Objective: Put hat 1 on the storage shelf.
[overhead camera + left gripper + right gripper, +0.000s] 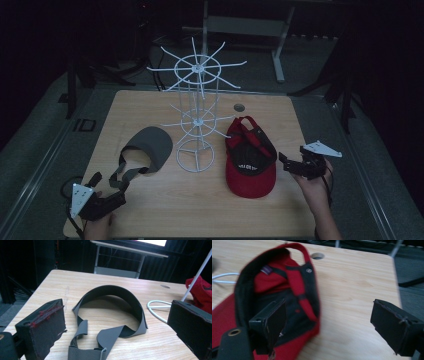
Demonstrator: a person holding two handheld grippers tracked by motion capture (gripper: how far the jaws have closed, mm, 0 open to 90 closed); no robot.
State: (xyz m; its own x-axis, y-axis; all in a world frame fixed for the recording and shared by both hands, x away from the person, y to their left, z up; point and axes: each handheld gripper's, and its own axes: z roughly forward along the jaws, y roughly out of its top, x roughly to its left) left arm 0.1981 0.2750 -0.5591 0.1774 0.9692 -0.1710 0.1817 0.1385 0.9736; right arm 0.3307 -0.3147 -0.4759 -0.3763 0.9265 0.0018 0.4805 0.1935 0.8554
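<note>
A grey visor lies left of a white wire rack, its strap trailing toward me. My left gripper is open just short of that strap; in the left gripper view the jaws stand wide apart with the visor beyond them. A red cap lies inside up to the right of the rack. At the cap's right edge my right gripper is open. In the right gripper view one jaw sits over the cap's black lining, the other over bare wood.
The rack's base ring rests on the wooden table between visor and cap. A round hole sits in the tabletop behind the cap. Metal table legs and dark floor lie beyond the far edge.
</note>
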